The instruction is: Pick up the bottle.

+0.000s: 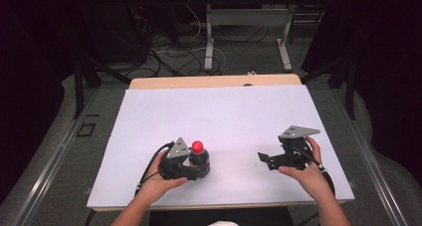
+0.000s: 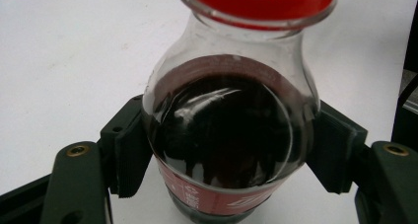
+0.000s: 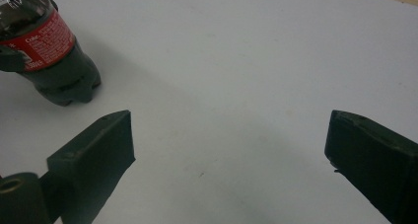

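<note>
Cola bottle (image 2: 224, 135) stands on the white tabletop (image 1: 224, 116) clamped by the left tool (image 1: 191, 170), right tool (image 1: 266, 160) wide and empty; the smooth round body may slip or tip if squeezed off-centre.

bottles: 1 cola bottle (image 1: 198, 159) | claws: 2, left claw (image 1: 199, 170), right claw (image 1: 263, 160) | white tables: 1 (image 1: 224, 116)

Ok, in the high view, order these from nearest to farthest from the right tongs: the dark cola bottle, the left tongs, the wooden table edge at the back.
1. Dark cola bottle with red cap, to the left of the right tongs.
2. Left tongs, shut on that bottle, too close to it to rank firmly.
3. Wooden table edge, far side.
</note>
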{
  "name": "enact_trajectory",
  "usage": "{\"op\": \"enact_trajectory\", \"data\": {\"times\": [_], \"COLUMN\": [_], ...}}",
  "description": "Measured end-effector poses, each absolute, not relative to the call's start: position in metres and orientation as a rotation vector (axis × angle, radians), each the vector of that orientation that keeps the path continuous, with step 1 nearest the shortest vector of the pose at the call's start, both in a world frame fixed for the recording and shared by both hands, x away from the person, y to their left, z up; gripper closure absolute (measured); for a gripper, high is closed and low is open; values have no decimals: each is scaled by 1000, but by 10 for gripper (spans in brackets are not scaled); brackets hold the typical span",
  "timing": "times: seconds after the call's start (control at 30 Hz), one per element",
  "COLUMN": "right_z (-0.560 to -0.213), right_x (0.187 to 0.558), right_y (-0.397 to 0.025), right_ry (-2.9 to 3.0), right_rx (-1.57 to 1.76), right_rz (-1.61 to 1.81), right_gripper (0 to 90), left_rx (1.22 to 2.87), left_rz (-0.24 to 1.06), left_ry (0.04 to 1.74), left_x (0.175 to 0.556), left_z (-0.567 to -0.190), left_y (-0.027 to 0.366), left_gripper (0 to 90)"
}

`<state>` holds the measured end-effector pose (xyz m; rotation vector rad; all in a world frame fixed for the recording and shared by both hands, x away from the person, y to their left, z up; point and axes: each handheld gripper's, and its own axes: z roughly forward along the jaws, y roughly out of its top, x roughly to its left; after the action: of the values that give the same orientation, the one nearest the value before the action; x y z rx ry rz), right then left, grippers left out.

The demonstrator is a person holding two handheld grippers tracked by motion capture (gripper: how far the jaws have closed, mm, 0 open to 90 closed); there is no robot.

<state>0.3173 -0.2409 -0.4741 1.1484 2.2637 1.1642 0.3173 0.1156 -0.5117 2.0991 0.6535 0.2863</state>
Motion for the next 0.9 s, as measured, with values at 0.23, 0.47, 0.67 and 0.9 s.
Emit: {"op": "enact_trajectory", "data": {"times": [0.23, 0.47, 0.67, 0.9], "right_z": [-469, -459, -437, -409], "right_x": [316, 315, 311, 306], "right_y": [-234, -224, -209, -184], "right_ry": [2283, 2328, 2376, 2425], "right_rx": [1110, 1054, 958, 828], "right_rz": [1178, 1197, 1221, 1358], "right_gripper": [73, 149, 244, 343], "left_rx": [2142, 2162, 2145, 2156], "left_rz": [280, 229, 214, 218], "left_ry": [654, 657, 653, 626], "left_x": [315, 317, 318, 320], "left_z": [-507, -498, -488, -481], "left_y": [112, 101, 88, 75], "left_gripper": [298, 299, 299, 298]}}
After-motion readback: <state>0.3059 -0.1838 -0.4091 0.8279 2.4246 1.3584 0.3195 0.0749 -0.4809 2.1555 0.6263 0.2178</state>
